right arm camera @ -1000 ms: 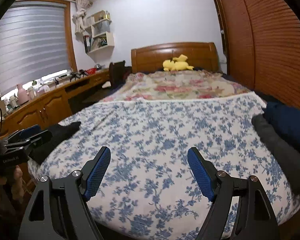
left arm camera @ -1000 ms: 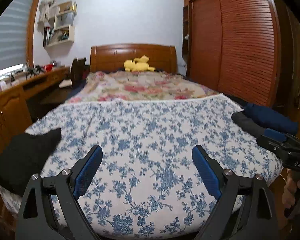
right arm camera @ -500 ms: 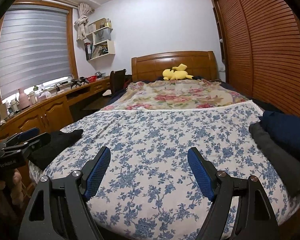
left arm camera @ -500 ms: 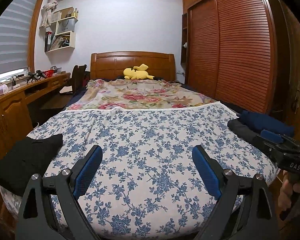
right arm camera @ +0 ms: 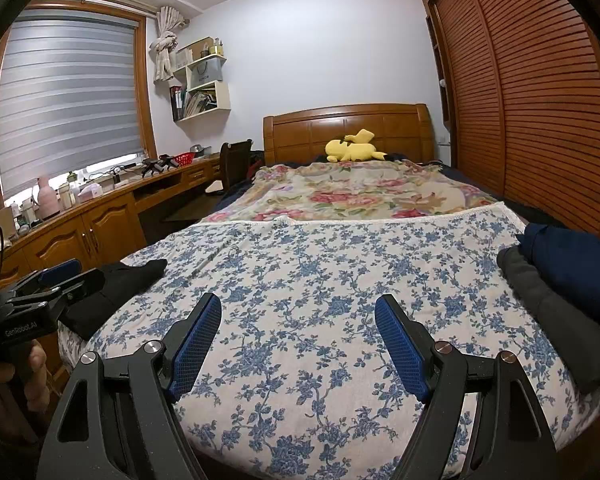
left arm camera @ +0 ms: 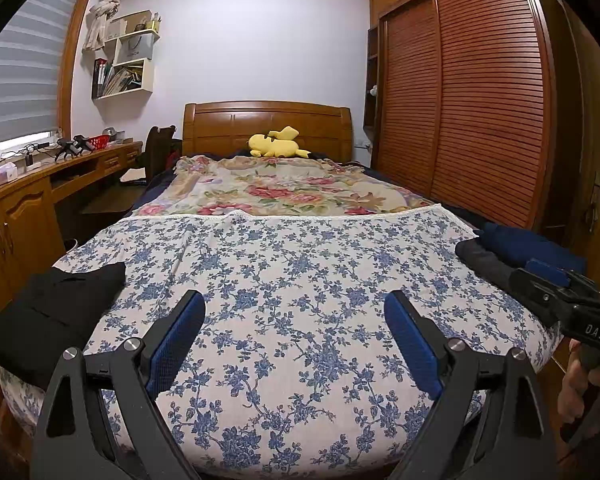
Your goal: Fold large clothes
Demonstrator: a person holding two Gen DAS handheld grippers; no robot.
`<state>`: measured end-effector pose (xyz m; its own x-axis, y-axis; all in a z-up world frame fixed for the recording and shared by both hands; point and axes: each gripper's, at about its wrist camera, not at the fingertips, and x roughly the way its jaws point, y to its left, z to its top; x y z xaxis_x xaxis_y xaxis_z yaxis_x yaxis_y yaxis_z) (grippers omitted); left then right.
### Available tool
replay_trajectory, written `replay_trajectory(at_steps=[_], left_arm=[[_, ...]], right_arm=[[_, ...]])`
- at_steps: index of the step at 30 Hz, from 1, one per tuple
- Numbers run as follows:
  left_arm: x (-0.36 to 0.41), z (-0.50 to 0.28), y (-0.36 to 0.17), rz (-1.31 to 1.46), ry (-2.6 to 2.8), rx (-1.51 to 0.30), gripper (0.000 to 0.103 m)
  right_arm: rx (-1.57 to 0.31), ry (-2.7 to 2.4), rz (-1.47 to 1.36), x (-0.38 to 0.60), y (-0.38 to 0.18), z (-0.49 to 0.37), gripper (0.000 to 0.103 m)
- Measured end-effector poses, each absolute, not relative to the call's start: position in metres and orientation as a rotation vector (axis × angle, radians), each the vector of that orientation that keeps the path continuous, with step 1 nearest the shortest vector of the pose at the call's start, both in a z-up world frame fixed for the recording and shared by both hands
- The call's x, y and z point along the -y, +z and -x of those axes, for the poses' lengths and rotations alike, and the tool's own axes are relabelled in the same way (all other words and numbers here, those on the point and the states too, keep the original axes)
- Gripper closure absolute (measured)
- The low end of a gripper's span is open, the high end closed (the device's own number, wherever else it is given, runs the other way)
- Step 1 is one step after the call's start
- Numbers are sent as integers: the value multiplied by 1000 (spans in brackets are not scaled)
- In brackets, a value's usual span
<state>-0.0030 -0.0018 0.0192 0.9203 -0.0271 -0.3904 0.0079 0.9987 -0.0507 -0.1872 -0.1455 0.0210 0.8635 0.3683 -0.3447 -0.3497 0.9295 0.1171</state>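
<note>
A folded black garment (left arm camera: pixel 56 312) lies at the bed's (left arm camera: pixel 300 280) left edge. The left tool (left arm camera: pixel 294 332) and right tool (right arm camera: pixel 298 330) hover over the blue-flowered sheet, jaws apart, holding nothing. A dark grey garment (right arm camera: pixel 556 312) and navy garment (right arm camera: pixel 576 264) rest at the right edge.

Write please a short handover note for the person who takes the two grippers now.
Left gripper: fingers open, holding nothing, above the blue floral bedspread.
Right gripper: fingers open, holding nothing.
Black garment: folded, at the bed's left edge.
Dark grey garment and navy garment: lying together at the right edge; how neatly they are folded I cannot tell.
Nothing is spread out in the middle. Left: take the next piece and fold it.
</note>
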Motion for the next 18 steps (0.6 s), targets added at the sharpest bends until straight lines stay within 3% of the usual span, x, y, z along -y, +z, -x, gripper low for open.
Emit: replay_trajectory(at_steps=[18], left_arm=[[7, 7, 23, 47, -19, -390, 12]], right_arm=[[-364, 380, -54, 144, 21, 185, 22]])
